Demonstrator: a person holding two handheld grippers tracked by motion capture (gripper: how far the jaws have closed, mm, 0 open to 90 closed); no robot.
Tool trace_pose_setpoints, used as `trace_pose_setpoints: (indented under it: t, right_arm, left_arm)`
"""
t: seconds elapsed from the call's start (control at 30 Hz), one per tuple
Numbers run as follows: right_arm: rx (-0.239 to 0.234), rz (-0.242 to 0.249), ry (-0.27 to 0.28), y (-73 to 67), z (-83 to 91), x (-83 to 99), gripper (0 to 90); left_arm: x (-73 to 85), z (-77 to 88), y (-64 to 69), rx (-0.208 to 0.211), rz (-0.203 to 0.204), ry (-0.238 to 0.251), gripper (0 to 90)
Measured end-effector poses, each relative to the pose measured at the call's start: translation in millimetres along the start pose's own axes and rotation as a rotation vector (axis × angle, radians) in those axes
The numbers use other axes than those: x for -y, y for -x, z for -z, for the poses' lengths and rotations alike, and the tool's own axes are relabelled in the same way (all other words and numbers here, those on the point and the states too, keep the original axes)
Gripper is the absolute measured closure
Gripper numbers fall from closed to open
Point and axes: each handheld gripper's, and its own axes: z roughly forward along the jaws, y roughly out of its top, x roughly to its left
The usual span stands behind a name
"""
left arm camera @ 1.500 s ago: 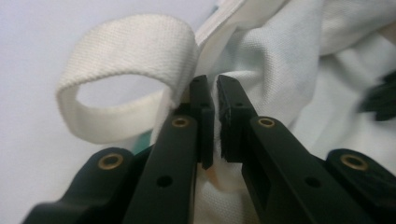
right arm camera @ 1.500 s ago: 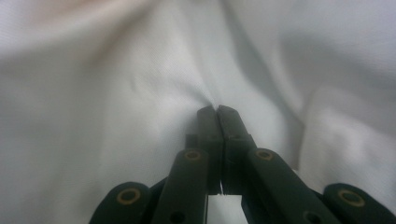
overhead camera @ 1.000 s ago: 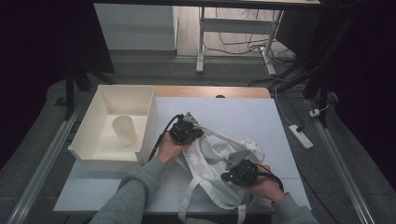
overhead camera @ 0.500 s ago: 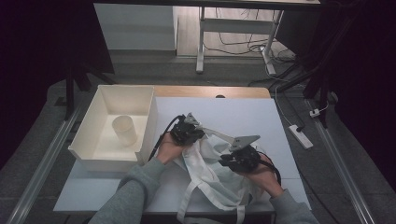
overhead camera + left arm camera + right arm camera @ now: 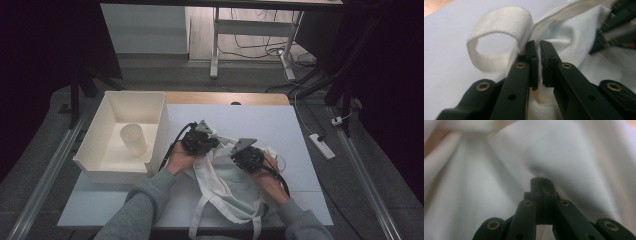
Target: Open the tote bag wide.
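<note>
A white cloth tote bag point(image 5: 225, 186) lies crumpled on the white-covered table point(image 5: 260, 117), its straps trailing toward the front edge. My left gripper point(image 5: 212, 143) is at the bag's upper left corner. In the left gripper view its jaws point(image 5: 539, 47) are pinched on the bag's hem point(image 5: 574, 32), right beside a curled handle loop point(image 5: 499, 22). My right gripper point(image 5: 239, 156) sits close to the right of it, over the bag's top. Its jaws point(image 5: 541, 182) have just been closing and now pinch a raised fold of the bag cloth point(image 5: 486, 182).
A white open bin point(image 5: 135, 95) stands at the table's left with a pale cup point(image 5: 134, 139) upright inside it. A power strip point(image 5: 320, 146) lies on the floor to the right. Bare white table surface extends behind the bag.
My right gripper has travelled from the bag's front right up and left, close to the left gripper, bunching cloth with it. The left hand has kept still.
</note>
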Motion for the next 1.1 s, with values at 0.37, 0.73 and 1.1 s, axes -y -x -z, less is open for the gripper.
trace_pose_setpoints:
  t: [0.37, 0.73, 1.1]
  right_arm:
    - [-0.001, -0.041, -0.041, 23.0, -29.0, 3.3, 89.7]
    - [-0.045, -0.023, -0.001, 17.4, -14.6, 2.3, 89.7]
    - [-0.107, -0.044, 0.211, 13.2, 44.8, 18.1, 89.5]
  left_arm:
    - [3.1, -10.4, -2.6, 0.009, 0.017, -0.039, 84.4]
    - [3.9, -10.4, -4.2, 0.011, 0.023, -0.035, 83.1]
    - [-4.8, 24.2, -0.3, 0.034, 0.056, 0.058, 49.6]
